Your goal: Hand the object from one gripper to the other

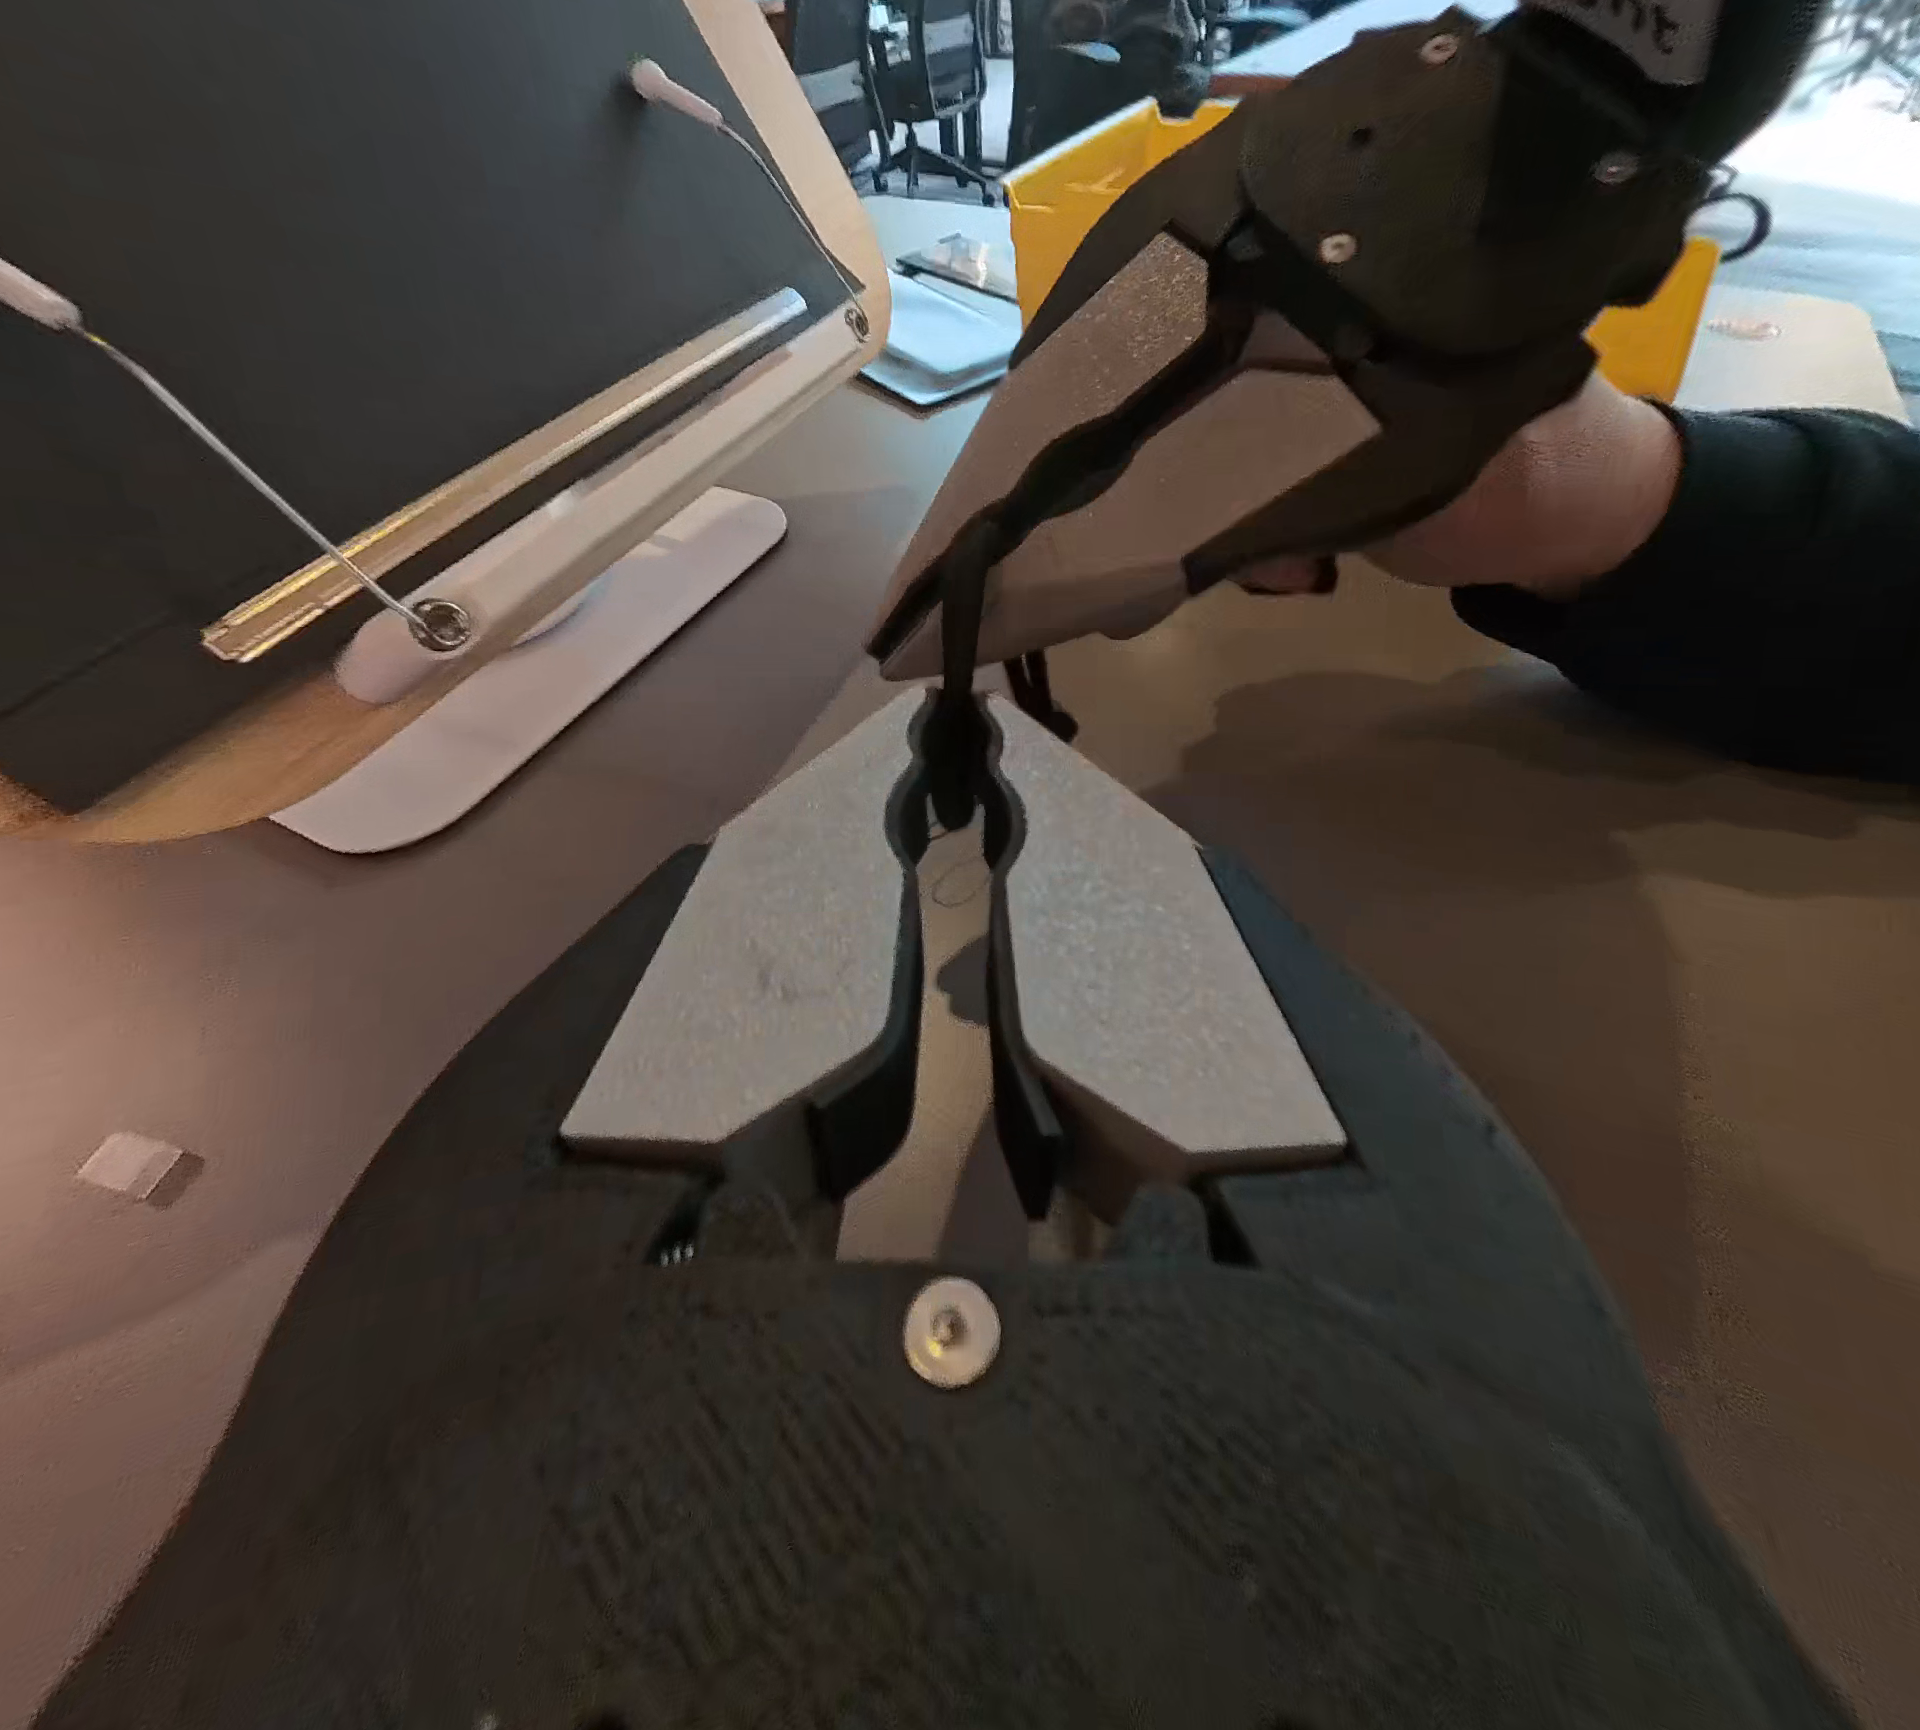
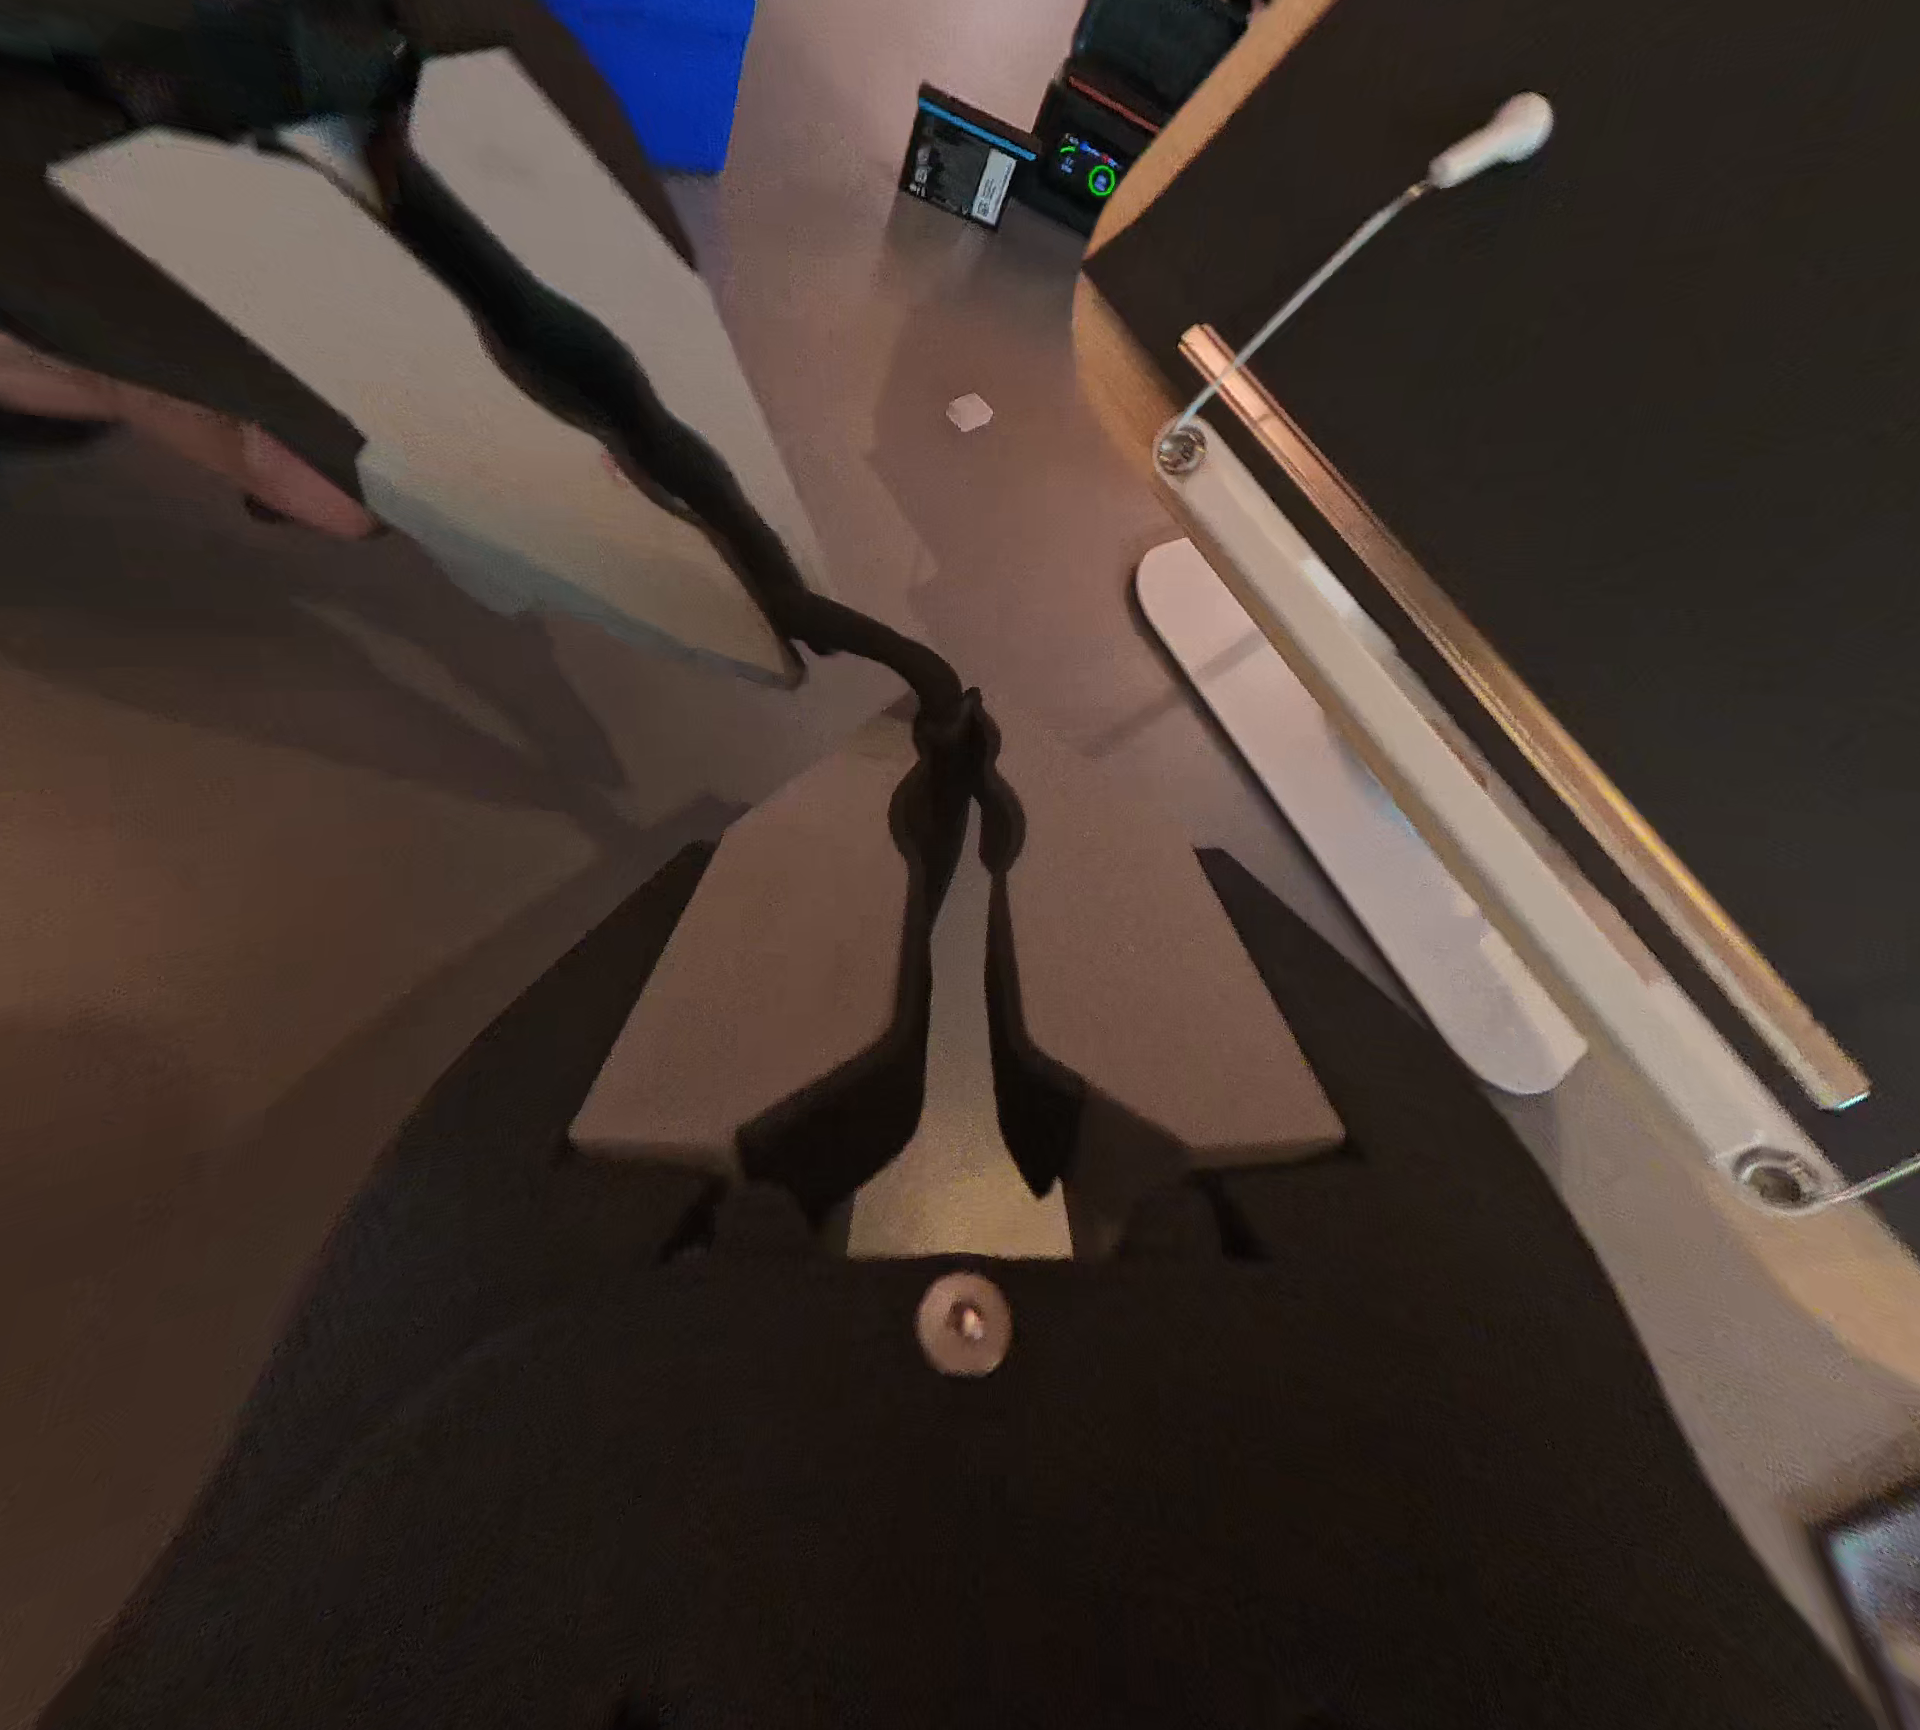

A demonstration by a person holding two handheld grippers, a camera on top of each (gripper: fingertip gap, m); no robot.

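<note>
1. Left wrist view: I judge I am at the moment of transfer itself. My left gripper [image 1: 951,745] has its fingers [image 1: 821,942] drawn nearly together, with only a narrow slit between them, and the object [image 1: 961,641], a thin black strap-like strip, sits pinched at their tips. The right gripper [image 1: 935,631] comes in from the upper right, its fingers likewise pressed close, and the strip's upper part runs between them. Both tips almost touch above the surface [image 1: 1351,901].

2. Right wrist view: the picture is blurred, but my right gripper [image 2: 961,724] shows its fingers [image 2: 790,984] narrowed onto the same black strip [image 2: 883,641], which bends from their tips up and left into the left gripper [image 2: 800,652]. A black book stand [image 2: 1558,537] stands right of the fingers.

3. As both seem to grip, I judge the next move calls for one gripper to spread its fingers while the other keeps a firm pinch, then a slow parting. I cannot tell which is the giver.
</note>
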